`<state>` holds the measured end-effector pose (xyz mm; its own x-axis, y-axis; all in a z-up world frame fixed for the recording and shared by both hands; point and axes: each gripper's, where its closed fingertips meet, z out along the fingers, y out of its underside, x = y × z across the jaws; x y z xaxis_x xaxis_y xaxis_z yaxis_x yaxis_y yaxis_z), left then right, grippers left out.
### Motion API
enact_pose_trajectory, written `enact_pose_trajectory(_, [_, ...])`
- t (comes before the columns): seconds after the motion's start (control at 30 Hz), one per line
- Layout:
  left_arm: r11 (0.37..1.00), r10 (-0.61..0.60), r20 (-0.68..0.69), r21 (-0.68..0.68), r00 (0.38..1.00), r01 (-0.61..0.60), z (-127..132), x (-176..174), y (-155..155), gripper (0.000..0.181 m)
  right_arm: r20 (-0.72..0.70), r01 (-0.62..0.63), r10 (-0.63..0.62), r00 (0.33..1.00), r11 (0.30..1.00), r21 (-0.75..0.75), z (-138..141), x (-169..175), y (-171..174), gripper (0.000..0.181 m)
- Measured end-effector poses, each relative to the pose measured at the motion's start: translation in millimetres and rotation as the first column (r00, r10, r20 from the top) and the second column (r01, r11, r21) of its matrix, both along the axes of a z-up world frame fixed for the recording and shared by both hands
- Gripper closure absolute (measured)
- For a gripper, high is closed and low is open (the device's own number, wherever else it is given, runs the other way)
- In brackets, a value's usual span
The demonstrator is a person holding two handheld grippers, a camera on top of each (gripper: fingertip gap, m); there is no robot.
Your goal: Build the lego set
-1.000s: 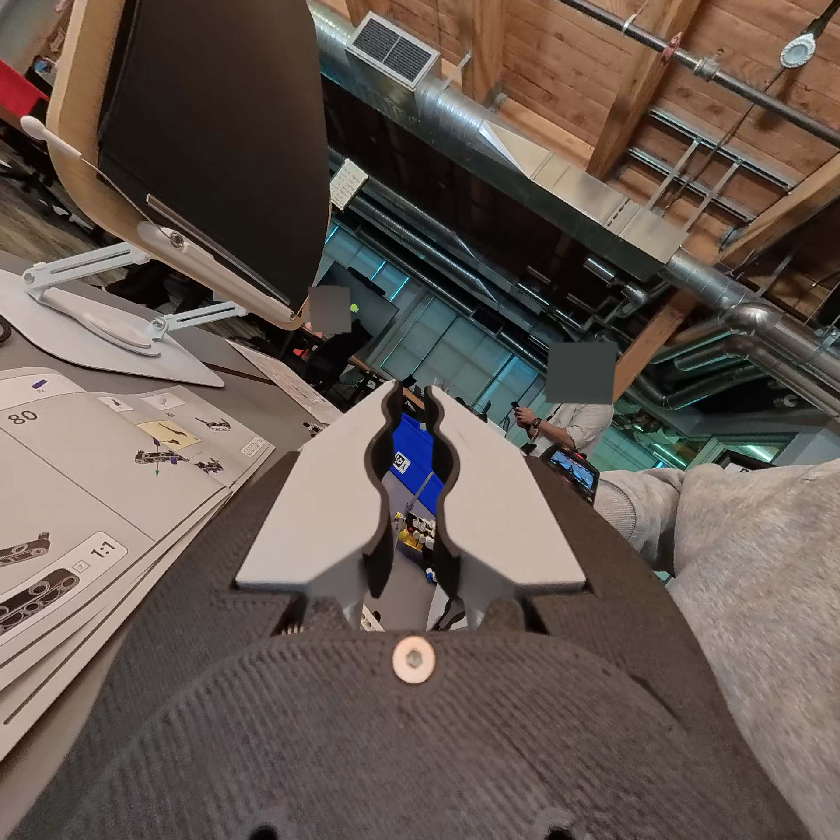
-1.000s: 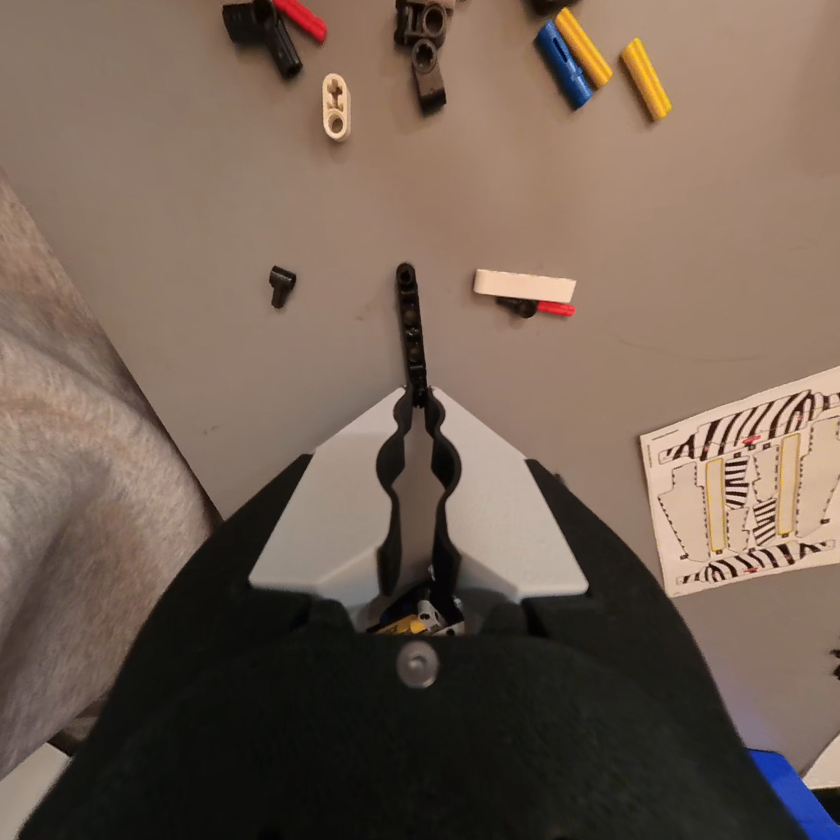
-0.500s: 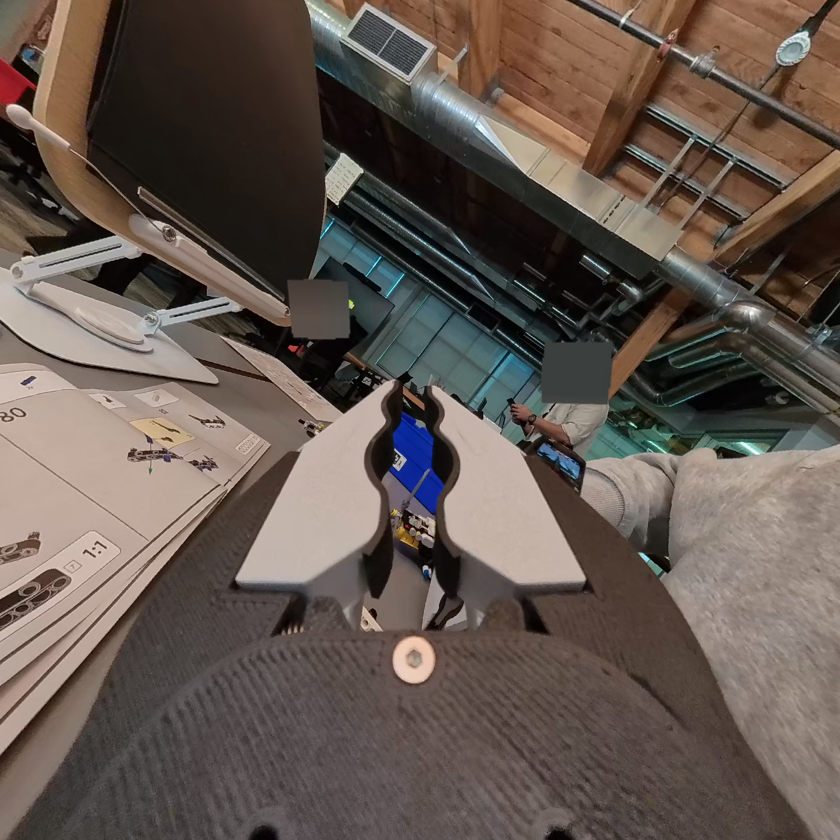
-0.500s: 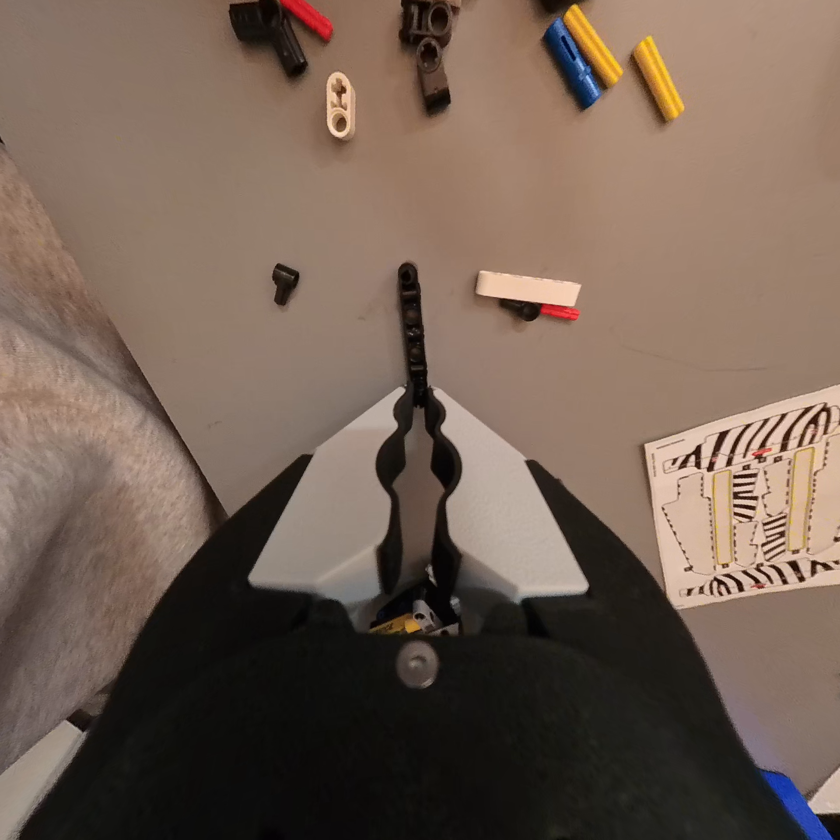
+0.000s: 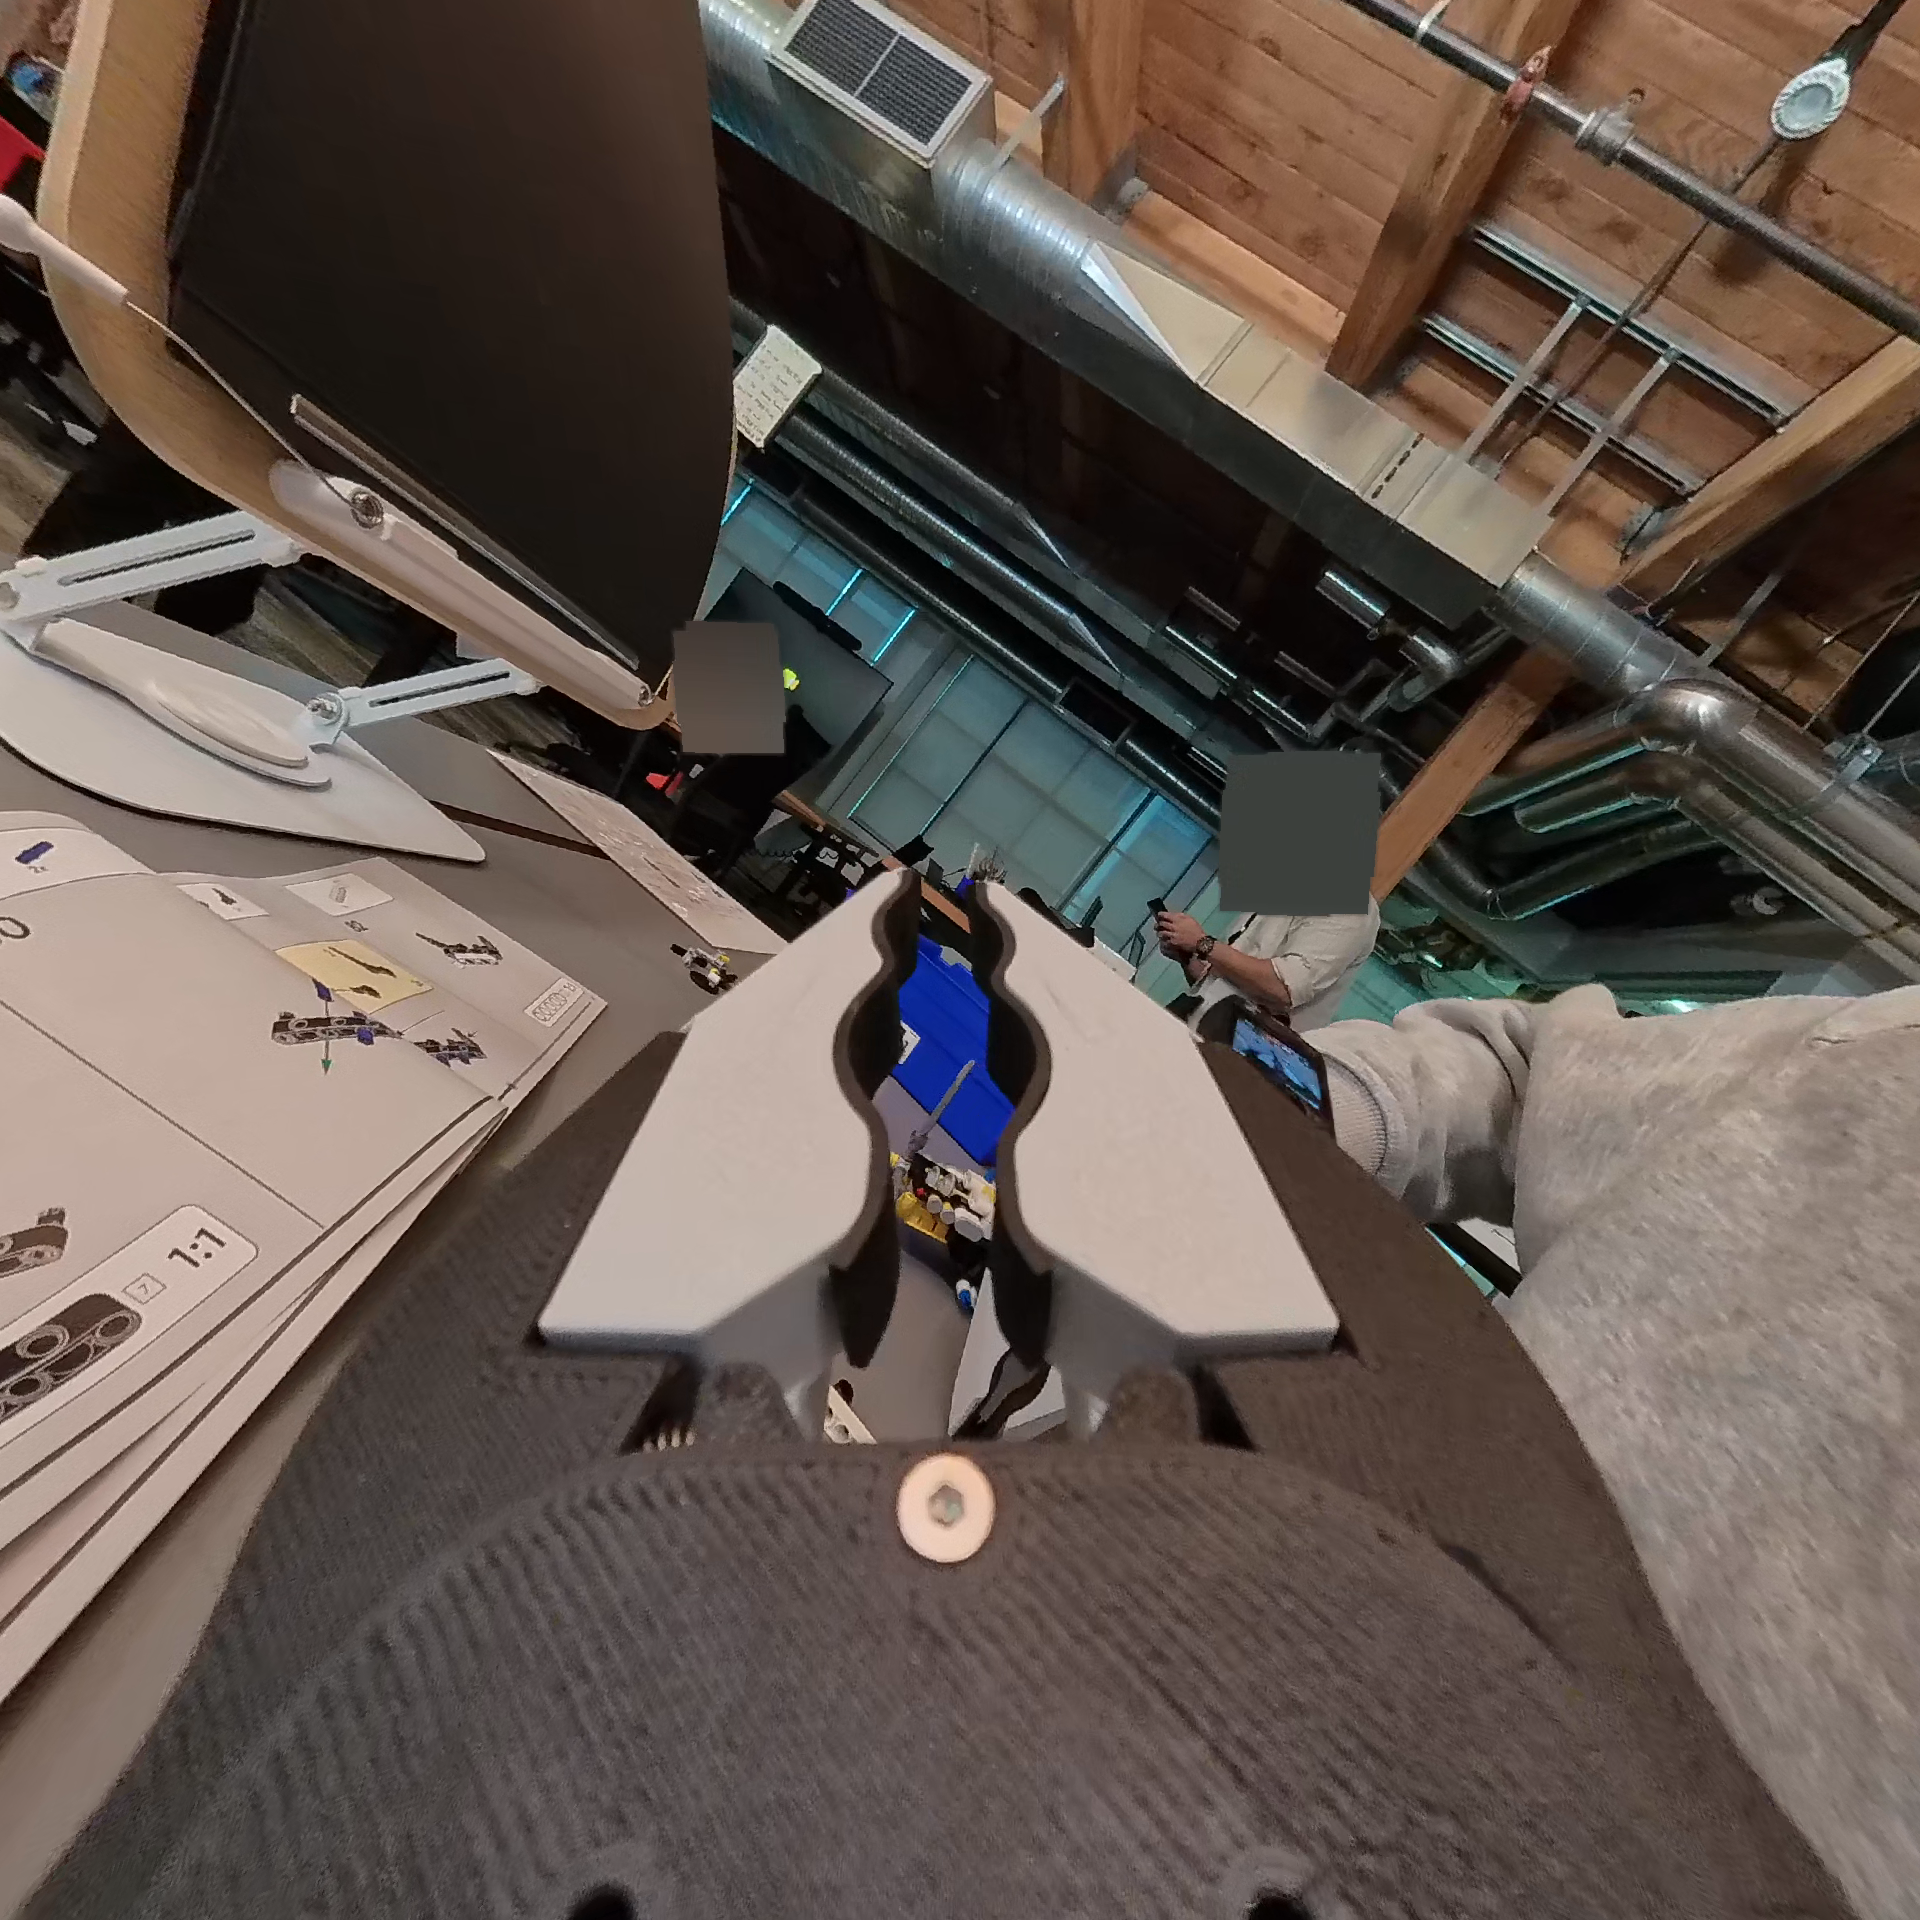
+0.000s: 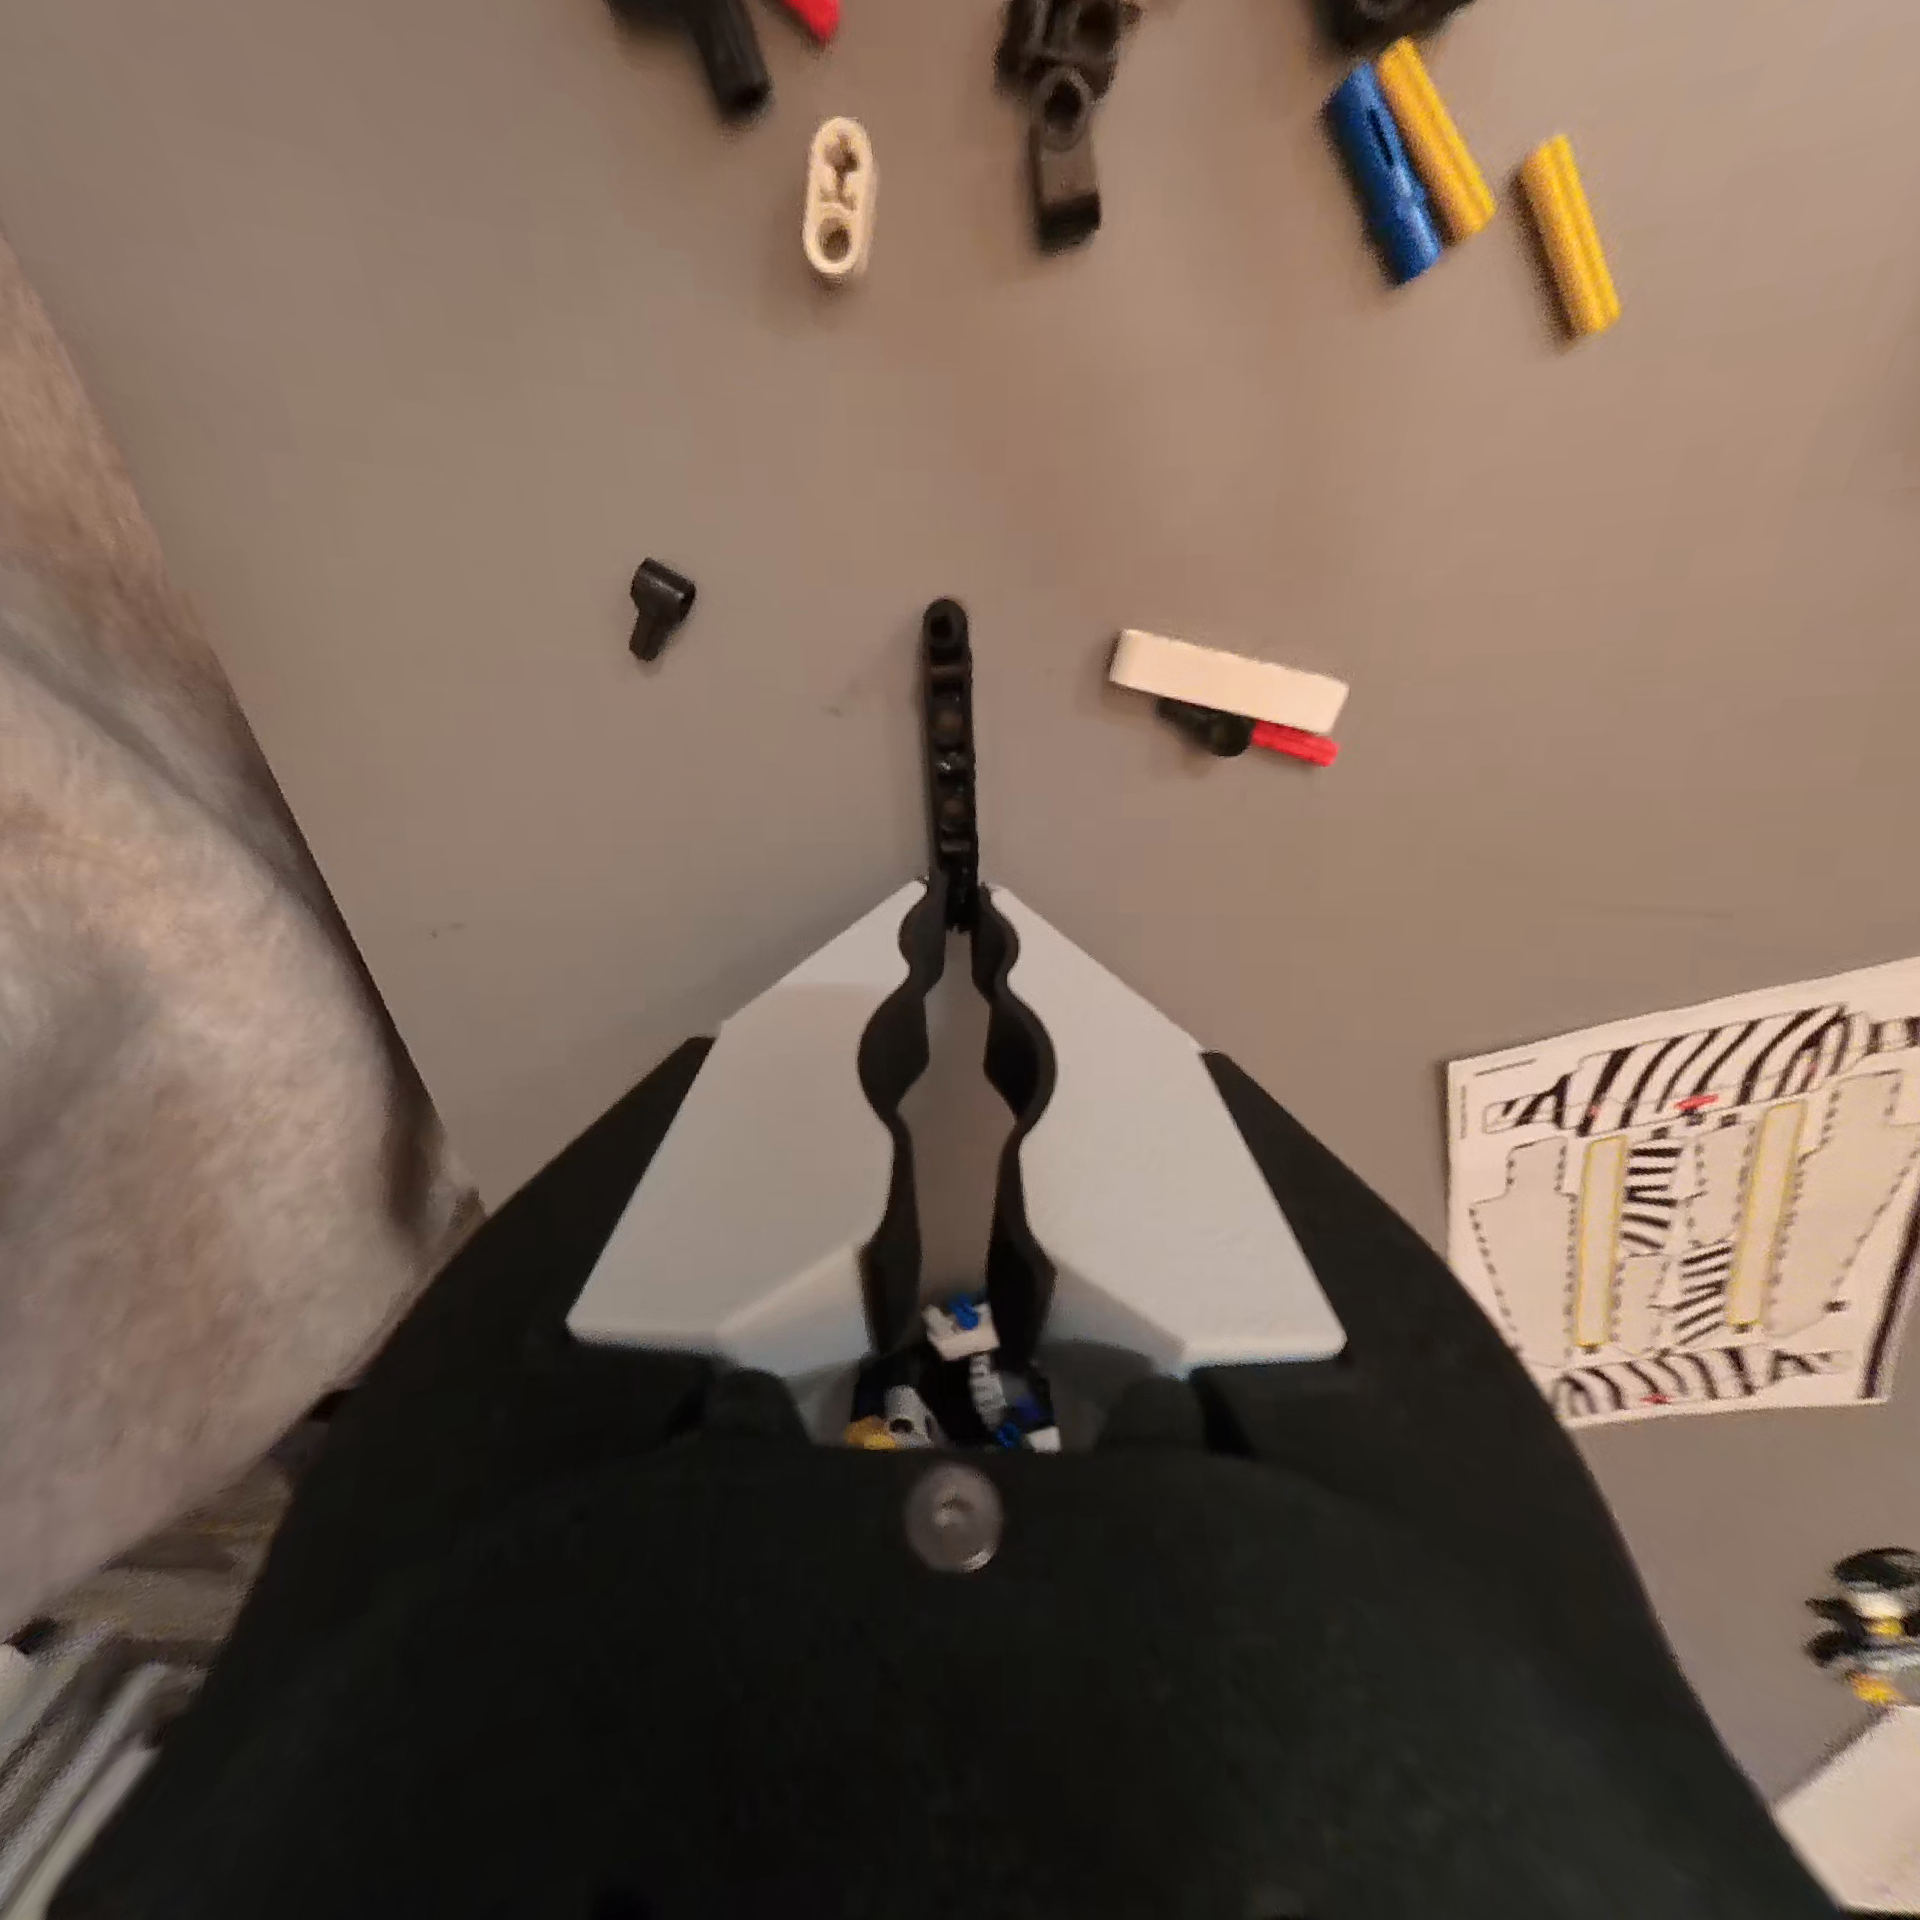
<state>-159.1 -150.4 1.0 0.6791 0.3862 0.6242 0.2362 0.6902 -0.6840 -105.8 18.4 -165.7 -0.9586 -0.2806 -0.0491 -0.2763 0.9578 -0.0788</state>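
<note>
My right gripper (image 6: pixel 956 899) is shut on the near end of a thin black lego beam (image 6: pixel 951 748) and holds it pointing forward over the grey table (image 6: pixel 416 364). Loose parts lie beyond it: a white beam (image 6: pixel 1226 681) with a black-and-red pin (image 6: pixel 1247 736), a small black connector (image 6: pixel 657 613), a white two-hole link (image 6: pixel 840 197), and blue (image 6: pixel 1382 187) and yellow (image 6: pixel 1569 234) pieces. My left gripper (image 5: pixel 940 883) points up and away from the table. Its jaws are nearly together with nothing between them. The instruction booklet (image 5: pixel 208 1039) lies open at its left.
A dark screen (image 5: pixel 416 260) on a white stand (image 5: pixel 208 748) stands behind the booklet. A blue bin (image 5: pixel 940 1023) shows between the left fingers. A zebra-striped sticker sheet (image 6: pixel 1683 1195) lies at right, a small partial build (image 6: pixel 1870 1631) below it. Grey sleeves (image 5: pixel 1662 1247) (image 6: pixel 156 935) flank both views. The left gripper's tips are roughly 25 cm from the right gripper's. From the right gripper's tips to the small black connector (image 6: pixel 657 613) is close to 7 cm.
My right gripper has shifted a little over the table with the black beam still held; the loose parts and the sticker sheet have slid right and down in its view. The left view has drifted slightly.
</note>
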Motion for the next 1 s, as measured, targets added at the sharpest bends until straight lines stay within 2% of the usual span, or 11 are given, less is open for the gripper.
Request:
enact_pose_trajectory(0.33, [1.000,-0.026,0.031,-0.005,0.999,0.026,-5,-2,4,0.174,0.005,0.016,-0.016,1.000,0.998,-0.068,0,1,-1,0.177])
enact_pose_trajectory(0.4, [1.000,-0.025,0.029,0.001,0.999,0.025,-4,-2,3,0.175,-0.002,0.037,-0.037,0.999,0.998,-0.058,-5,0,2,0.152])
enact_pose_trajectory(0.6, [1.000,-0.029,0.034,0.002,0.999,0.029,-5,-2,4,0.176,-0.032,0.047,-0.051,0.998,0.992,-0.120,2,-4,-1,0.149])
enact_pose_trajectory(0.7, [1.000,-0.028,0.035,0.001,0.999,0.028,-6,-3,4,0.175,-0.028,0.043,-0.048,0.998,0.987,-0.158,9,-4,-4,0.153])
enact_pose_trajectory(0.77, [1.000,-0.026,0.037,0.003,0.999,0.026,-6,-3,3,0.175,-0.028,0.036,-0.041,0.999,0.984,-0.172,13,-3,-5,0.163])
enact_pose_trajectory(1.0, [1.000,-0.031,0.037,0.004,0.999,0.031,-6,-3,4,0.175,-0.035,-0.002,-0.004,0.999,0.989,-0.150,11,-1,-6,0.179])
